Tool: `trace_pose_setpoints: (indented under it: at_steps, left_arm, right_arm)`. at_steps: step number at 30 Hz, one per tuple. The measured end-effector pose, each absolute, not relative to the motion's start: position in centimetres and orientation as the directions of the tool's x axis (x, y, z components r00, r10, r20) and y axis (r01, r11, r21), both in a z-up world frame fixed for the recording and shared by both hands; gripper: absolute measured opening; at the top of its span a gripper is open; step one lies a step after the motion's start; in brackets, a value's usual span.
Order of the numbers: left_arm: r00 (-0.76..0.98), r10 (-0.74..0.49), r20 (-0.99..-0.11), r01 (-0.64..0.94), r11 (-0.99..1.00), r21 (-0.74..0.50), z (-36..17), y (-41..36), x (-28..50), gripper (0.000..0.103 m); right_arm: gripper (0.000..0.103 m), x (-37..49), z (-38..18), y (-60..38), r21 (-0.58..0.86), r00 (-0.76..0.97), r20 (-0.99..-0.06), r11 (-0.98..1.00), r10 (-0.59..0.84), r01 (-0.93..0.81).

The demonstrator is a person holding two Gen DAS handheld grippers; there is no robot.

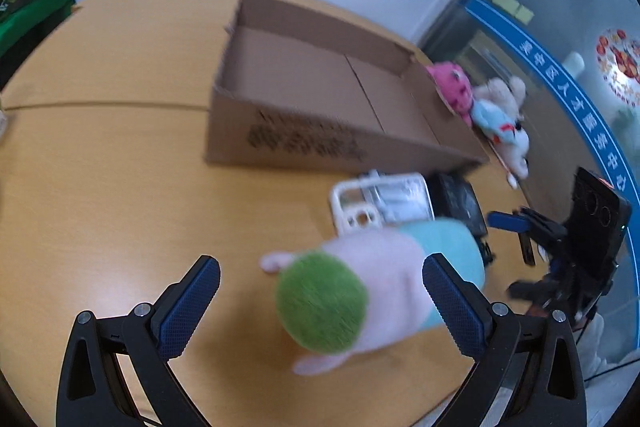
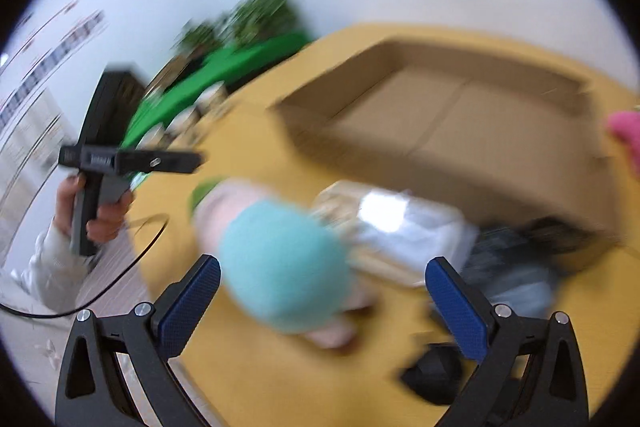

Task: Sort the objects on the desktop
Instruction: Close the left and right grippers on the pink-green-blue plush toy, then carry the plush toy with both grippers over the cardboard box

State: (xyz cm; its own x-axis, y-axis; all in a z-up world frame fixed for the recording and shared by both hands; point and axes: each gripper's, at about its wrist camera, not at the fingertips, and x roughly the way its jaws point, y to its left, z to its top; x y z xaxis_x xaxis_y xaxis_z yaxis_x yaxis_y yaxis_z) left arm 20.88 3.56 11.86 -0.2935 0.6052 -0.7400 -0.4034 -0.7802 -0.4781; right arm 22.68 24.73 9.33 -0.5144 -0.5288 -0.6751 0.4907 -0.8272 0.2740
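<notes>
A plush toy (image 1: 360, 291) with a green head, pink body and teal end lies on the wooden table (image 1: 100, 187). My left gripper (image 1: 320, 291) is open, its blue pads on either side of the toy, just above it. In the right wrist view the toy's teal end (image 2: 280, 263) lies between the open fingers of my right gripper (image 2: 322, 291). The right gripper also shows in the left wrist view (image 1: 532, 227), open. An open, empty cardboard box (image 1: 340, 87) stands behind the toy. The left gripper shows in the right wrist view (image 2: 132, 159).
A white plastic frame with a silver pack (image 1: 380, 203) and a black object (image 1: 460, 207) lie between toy and box. Pink and blue plush toys (image 1: 480, 103) sit to the box's right. A black item (image 2: 436, 371) lies near my right fingers. Plants (image 2: 256, 19) stand beyond the table.
</notes>
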Motion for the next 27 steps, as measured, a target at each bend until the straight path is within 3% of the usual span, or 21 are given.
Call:
trace_pose_setpoints:
  at_steps: [6,9,13,19,27]
  left_arm:
    - [-0.206,0.616,-0.76,-0.416,-0.758,-0.501,6.4,6.3,21.5,0.088]
    - [-0.156,0.695,-0.702,-0.394,-0.695,-0.601,5.6,6.2,21.4,0.079]
    - [-0.194,0.671,-0.716,-0.469,-0.704,-0.533,6.7,7.9,22.5,0.073]
    - [-0.26,0.666,-0.699,-0.558,-0.694,-0.454,11.5,9.6,22.4,0.07]
    - [-0.428,0.746,-0.51,-0.677,-0.639,-0.365,23.5,12.0,17.4,0.07]
  right_arm:
    - [0.102,22.0,6.3,21.1,0.307,-0.443,-0.723,-0.821,-0.53,0.482]
    - [0.102,21.1,4.4,21.6,0.319,-0.415,-0.758,-0.841,-0.503,0.436]
    - [0.101,20.5,3.2,21.8,0.316,-0.414,-0.773,-0.858,-0.48,0.404]
    - [0.093,20.6,4.8,22.9,0.354,-0.478,-0.721,-0.86,-0.502,0.369]
    - [0.093,17.0,17.6,26.9,0.211,-0.702,-0.559,-0.894,-0.441,0.394]
